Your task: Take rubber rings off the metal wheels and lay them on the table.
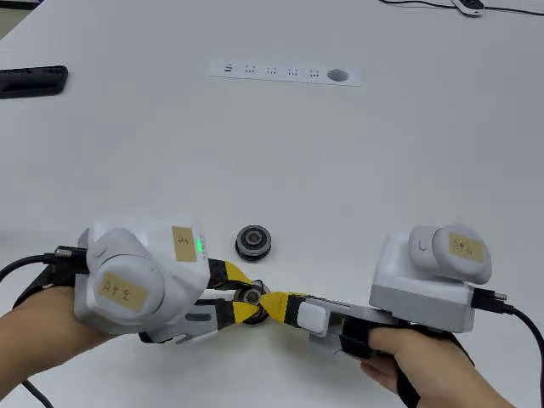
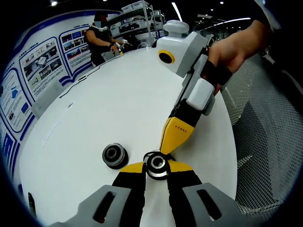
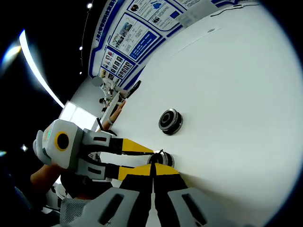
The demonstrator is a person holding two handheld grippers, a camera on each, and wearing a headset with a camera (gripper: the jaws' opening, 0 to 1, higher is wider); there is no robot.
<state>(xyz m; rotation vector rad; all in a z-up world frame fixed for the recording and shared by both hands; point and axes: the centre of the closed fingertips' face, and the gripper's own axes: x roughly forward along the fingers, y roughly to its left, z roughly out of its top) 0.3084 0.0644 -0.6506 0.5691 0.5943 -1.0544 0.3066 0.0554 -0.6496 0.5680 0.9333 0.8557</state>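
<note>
left gripper (image 1: 249,295) clamps the small silver metal wheel (image 2: 157,163), black rubber ring (image 2: 148,160) still on, over the white table (image 1: 340,170); right gripper (image 3: 154,166), jaws closed at its rim, should next peel the ring.

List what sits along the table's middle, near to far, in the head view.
Clamped wheel in the left gripper → loose wheel → white socket panel.
</note>
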